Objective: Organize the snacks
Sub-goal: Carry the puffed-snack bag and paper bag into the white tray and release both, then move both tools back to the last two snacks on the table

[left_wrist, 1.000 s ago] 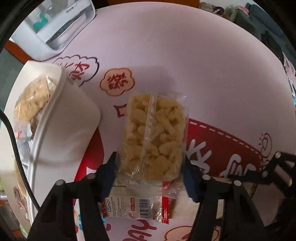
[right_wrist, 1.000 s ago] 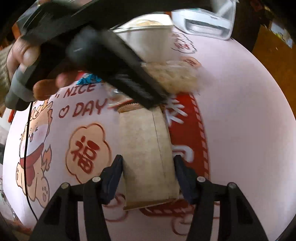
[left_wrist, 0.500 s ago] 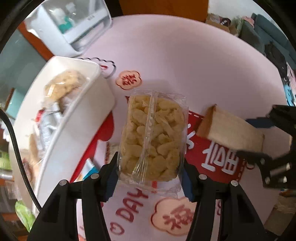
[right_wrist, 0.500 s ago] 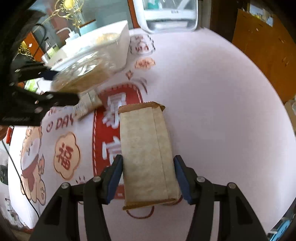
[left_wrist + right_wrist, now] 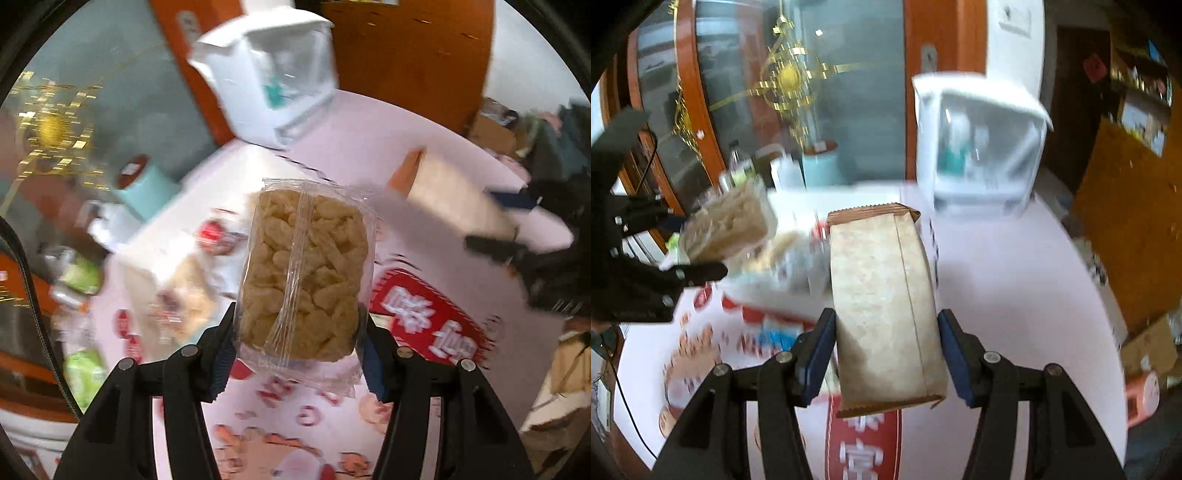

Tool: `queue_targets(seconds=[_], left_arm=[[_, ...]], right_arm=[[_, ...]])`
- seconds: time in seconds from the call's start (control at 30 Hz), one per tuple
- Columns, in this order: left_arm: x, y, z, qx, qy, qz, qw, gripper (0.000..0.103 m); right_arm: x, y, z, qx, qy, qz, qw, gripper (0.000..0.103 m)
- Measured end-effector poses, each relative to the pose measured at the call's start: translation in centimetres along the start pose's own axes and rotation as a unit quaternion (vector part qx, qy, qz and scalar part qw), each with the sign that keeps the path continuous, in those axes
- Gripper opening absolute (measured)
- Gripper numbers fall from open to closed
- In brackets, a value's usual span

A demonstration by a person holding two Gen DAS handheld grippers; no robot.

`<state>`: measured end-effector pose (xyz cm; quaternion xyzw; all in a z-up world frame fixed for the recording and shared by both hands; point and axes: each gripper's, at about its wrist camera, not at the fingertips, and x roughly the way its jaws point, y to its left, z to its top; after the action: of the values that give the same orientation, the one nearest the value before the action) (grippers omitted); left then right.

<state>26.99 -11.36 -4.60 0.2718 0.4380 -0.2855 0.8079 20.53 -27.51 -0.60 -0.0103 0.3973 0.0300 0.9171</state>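
My left gripper [image 5: 299, 347] is shut on a clear packet of puffed rice snack [image 5: 306, 273] and holds it in the air above the table. My right gripper [image 5: 886, 347] is shut on a beige paper snack packet [image 5: 882, 306], also lifted. Each gripper shows in the other's view: the beige packet [image 5: 454, 199] at the right, the clear packet [image 5: 727, 225] at the left. The white tray [image 5: 207, 192] with several snacks lies blurred behind and left of the clear packet; in the right wrist view it [image 5: 809, 199] sits behind both packets.
A white lidded storage box [image 5: 273, 77] stands at the far edge of the pink printed tablecloth [image 5: 1015, 280]. A light blue cup [image 5: 820, 166] and bottles stand beyond the tray. A wooden and glass cabinet [image 5: 768, 92] rises behind the table.
Both grippers have risen and tilted up with their packets, moving toward the white tray. The views now show the cabinet and box behind the table. Both frames are motion-blurred.
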Motion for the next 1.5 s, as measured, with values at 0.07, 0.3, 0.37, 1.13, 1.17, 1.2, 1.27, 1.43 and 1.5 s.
queue_targets(seconds=[0.07, 0.3, 0.37, 1.13, 1.17, 1.2, 1.27, 1.43, 1.5], left_arm=[[-1.2, 1.8, 0.7, -0.002, -0.012, 0.039, 0.9992, 0.057], [-4.1, 8.2, 4.4, -0.042, -0.041, 0.11, 0.9921, 0.057], [-4.3, 10.0, 5.2, -0.059, -0.044, 0.117, 0.9904, 0.057], [8.7, 17.9, 3.2, -0.272, 0.055, 0.035, 0.96, 0.097], [8.3, 17.9, 3.0, -0.273, 0.054, 0.035, 0.9598, 0.097], [7.9, 18.0, 2.8, -0.273, 0.051, 0.035, 0.96, 0.097], [7.0, 17.7, 2.7, -0.269, 0.044, 0.038, 0.9613, 0.097], [5.0, 16.4, 2.3, -0.253, 0.034, 0.043, 0.9658, 0.097], [4.5, 15.4, 2.1, -0.242, 0.032, 0.04, 0.9688, 0.097]], right_arm=[[-0.5, 0.5, 2.6, -0.013, -0.021, -0.002, 1.0, 0.056], [-1.1, 2.1, 9.5, -0.021, -0.065, 0.008, 0.998, 0.056], [-0.3, 2.5, 10.9, -0.008, -0.063, 0.01, 0.998, 0.056], [11.1, 4.5, 12.1, 0.01, 0.029, 0.016, 0.999, 0.08], [10.7, 4.3, 11.9, 0.013, 0.028, 0.018, 0.999, 0.08], [10.5, 4.2, 11.8, 0.016, 0.027, 0.022, 0.999, 0.08], [9.9, 3.9, 11.3, 0.02, 0.026, 0.023, 0.999, 0.08], [8.6, 4.4, 9.4, 0.006, 0.028, 0.011, 1.0, 0.08], [8.0, 4.7, 8.5, -0.004, 0.029, 0.01, 1.0, 0.08]])
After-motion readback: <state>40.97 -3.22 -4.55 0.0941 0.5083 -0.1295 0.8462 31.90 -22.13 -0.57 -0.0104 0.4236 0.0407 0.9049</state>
